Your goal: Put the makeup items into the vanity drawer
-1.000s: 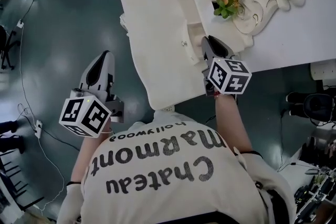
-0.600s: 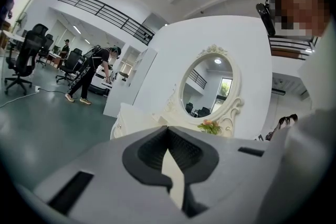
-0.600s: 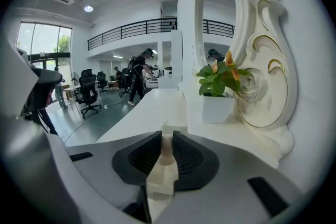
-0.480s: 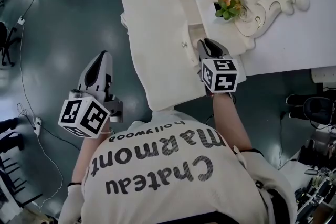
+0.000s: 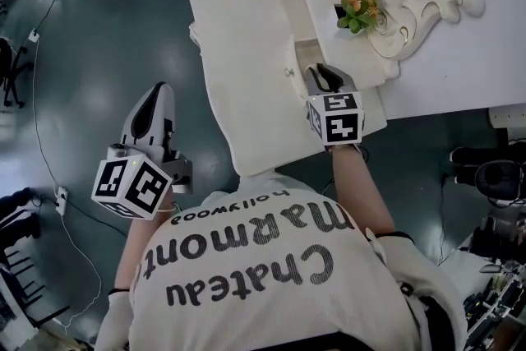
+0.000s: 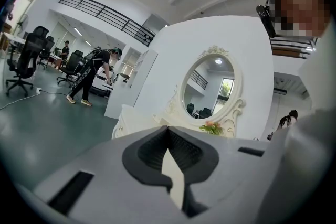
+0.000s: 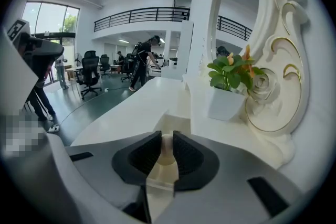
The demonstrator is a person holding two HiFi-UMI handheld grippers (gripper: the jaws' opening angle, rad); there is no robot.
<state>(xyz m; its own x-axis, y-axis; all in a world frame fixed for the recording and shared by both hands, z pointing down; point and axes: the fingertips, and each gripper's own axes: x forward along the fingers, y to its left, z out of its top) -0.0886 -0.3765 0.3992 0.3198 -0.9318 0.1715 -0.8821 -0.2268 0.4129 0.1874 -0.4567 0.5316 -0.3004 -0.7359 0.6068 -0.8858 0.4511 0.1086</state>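
**Right gripper** [image 5: 323, 76]: ribbed black fingers pinch a smooth, cream, round-ended makeup item [image 7: 166, 145] at the open drawer [image 5: 305, 52]. The drawer is a square white recess toward the mirror-side edge of the glossy counter [image 5: 238, 29], beside the carved mirror frame [image 5: 427, 0] and a potted plant [image 5: 356, 6].

**Left gripper** [image 5: 158, 94]: fingers pressed together and empty, held off the counter's near edge over the shiny floor [image 5: 99, 53].

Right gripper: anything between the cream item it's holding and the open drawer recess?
Nothing visible. The cream rounded item in the right gripper faces the open drawer recess directly, with only bare vanity top around it. The potted plant stands off to the right, clear.
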